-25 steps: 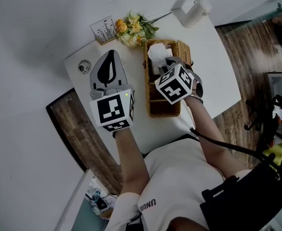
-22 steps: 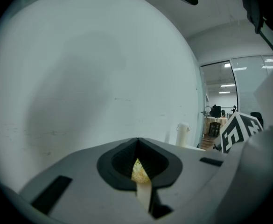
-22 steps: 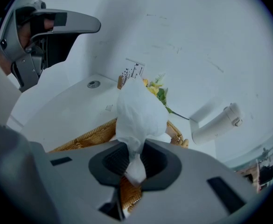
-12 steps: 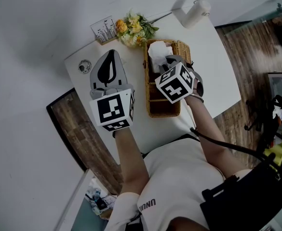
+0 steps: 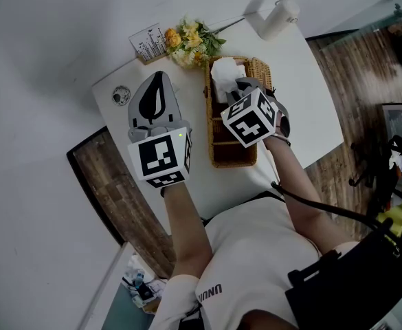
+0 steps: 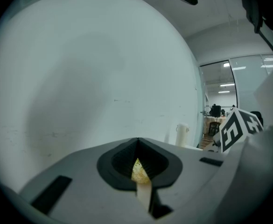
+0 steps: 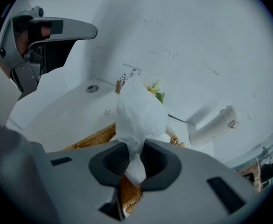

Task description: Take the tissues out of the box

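The right gripper [image 7: 134, 166] pinches 1 tissue [image 7: 141, 111] in narrow jaws, just above the box [image 5: 232, 154]. The left gripper [image 6: 138, 166], jaws together and empty, hangs beside the box, not touching it. A sharp pull could tear the tissue or drag the unheld box up.

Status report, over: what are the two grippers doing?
Right gripper shut on tissue, above wicker box. Left gripper shut, empty, beside box. Nothing in the way.

Shirt print [image 5: 209, 291]: pale capitals on the white shirt [image 5: 255, 253], roughly "UNNU" as they lie in the head view.
Desk card [image 5: 148, 41]: dark print, too small to read.
Left marker cube [image 5: 161, 158]: black-and-white square codes, no letters.
Right marker cube [image 5: 250, 119]: the same.
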The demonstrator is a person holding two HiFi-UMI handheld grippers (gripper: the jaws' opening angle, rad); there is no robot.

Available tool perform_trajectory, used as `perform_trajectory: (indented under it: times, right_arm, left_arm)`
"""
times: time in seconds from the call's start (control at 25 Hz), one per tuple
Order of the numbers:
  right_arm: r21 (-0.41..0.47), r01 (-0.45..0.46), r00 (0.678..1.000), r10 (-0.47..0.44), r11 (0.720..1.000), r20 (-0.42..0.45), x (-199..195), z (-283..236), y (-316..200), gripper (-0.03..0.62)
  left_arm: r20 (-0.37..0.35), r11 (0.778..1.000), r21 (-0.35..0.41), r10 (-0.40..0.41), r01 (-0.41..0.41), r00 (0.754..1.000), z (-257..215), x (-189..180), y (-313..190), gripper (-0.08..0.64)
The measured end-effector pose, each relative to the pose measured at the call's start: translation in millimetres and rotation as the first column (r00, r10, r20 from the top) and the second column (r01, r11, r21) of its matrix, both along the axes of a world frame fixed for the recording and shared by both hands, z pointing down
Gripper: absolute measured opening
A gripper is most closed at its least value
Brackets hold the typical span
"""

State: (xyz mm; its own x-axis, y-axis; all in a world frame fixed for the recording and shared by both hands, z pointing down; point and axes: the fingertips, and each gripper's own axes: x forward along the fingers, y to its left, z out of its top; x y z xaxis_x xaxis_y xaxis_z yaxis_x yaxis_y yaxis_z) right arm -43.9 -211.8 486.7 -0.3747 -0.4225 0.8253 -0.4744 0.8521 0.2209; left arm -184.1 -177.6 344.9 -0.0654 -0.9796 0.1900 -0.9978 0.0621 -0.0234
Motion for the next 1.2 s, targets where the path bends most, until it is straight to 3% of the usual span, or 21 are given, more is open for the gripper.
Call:
perform_trajectory:
  times: [1.2]
  right_arm:
    - [0.044,-0.007,1.0,0.006,0.999,0.022,0.9,-15.9,-0.9,0.058]
  left_arm:
    - [0.011,1.0,0.01,-0.005,0.004,1.0,-7.7,2.7,5.5,0.012]
